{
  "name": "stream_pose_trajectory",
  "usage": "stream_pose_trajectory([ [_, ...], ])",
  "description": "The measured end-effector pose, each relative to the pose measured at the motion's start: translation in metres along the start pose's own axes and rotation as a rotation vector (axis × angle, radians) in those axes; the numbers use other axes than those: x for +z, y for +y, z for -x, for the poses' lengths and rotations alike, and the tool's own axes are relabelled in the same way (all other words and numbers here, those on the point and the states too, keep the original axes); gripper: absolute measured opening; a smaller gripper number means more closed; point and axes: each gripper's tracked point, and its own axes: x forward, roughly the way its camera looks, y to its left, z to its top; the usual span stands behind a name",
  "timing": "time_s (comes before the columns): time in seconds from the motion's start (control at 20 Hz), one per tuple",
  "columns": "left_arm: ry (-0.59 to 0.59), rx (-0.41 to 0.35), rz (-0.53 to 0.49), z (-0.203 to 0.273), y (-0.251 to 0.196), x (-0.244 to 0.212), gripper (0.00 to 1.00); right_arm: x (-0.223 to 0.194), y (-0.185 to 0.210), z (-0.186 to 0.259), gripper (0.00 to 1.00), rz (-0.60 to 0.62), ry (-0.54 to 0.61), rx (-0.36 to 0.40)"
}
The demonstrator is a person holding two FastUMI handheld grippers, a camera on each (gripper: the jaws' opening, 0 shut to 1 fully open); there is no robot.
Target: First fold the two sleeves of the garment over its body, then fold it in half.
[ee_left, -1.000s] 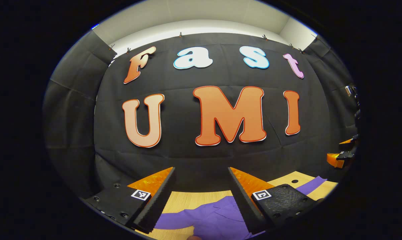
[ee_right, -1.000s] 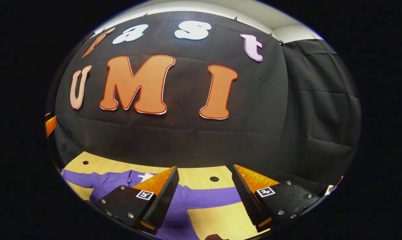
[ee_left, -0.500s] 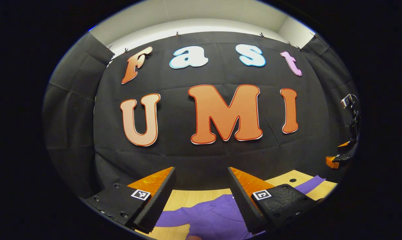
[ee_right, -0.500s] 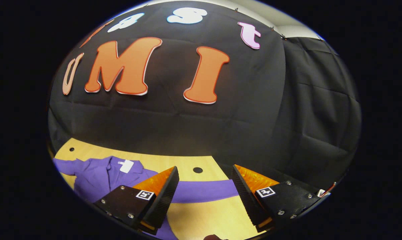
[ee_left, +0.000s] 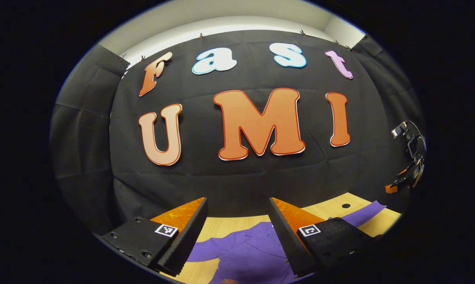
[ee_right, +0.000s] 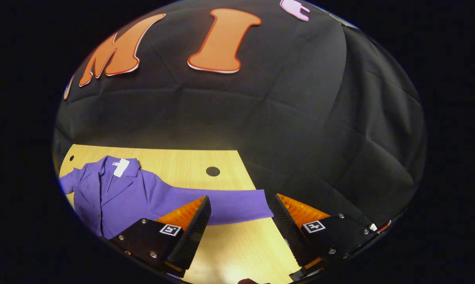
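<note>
A pale wooden table [ee_right: 237, 252] stands against the booth's black cloth wall [ee_right: 300, 118], with a purple garment [ee_right: 115, 197] spread flat on it.

In the right gripper view, nearest at the bottom of the frame, the right gripper [ee_right: 241, 217] has its fingers wide apart and holds nothing. Just beyond them, across the lower middle of the frame, one sleeve [ee_right: 225, 205] lies stretched straight out from the garment's body, its long axis running left to right and its cuff ending between the two fingertips, close to the right one. Farther off at the lower left lie the collar and a white tag [ee_right: 120, 167]. Behind the sleeve, a dark round hole [ee_right: 212, 171] marks the tabletop.

In the left gripper view, the left gripper [ee_left: 238, 219] is likewise spread and empty, low in the frame, with the garment's body just past its tips. The right sleeve reaches toward the lower right edge, where the right gripper hangs small.

This sleeve lies unfolded, away from the body. Judging by position, the right gripper is much the nearer to its cuff; folding it would mean carrying that cuff leftward along the sleeve's own line, onto the body.
</note>
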Motion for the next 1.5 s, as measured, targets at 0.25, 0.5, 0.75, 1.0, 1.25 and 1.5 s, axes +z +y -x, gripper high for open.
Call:
stream_pose_trajectory([
  [0.25,0.036,0.003,-0.018,0.002,-0.020,-0.011,0.95,-0.032,-0.024,-0.054,0.97,-0.058,0.173,0.050],
  [0.5,0.067,-0.011,-0.043,0.000,-0.043,-0.018,0.95,-0.057,-0.039,-0.098,0.96,-0.090,0.329,0.092],
  [0.75,0.113,-0.026,-0.074,0.000,-0.059,-0.031,0.95,-0.075,-0.053,-0.141,0.97,-0.112,0.451,0.131],
  [1.0,0.158,-0.032,-0.087,-0.002,-0.070,-0.041,0.95,-0.087,-0.051,-0.180,0.96,-0.166,0.558,0.160],
  [1.25,0.197,-0.032,-0.103,-0.005,-0.079,-0.050,1.00,-0.113,-0.050,-0.200,0.96,-0.205,0.660,0.197],
  [1.5,0.240,-0.045,-0.112,-0.008,-0.091,-0.062,1.00,-0.127,-0.043,-0.208,0.94,-0.197,0.705,0.226],
])
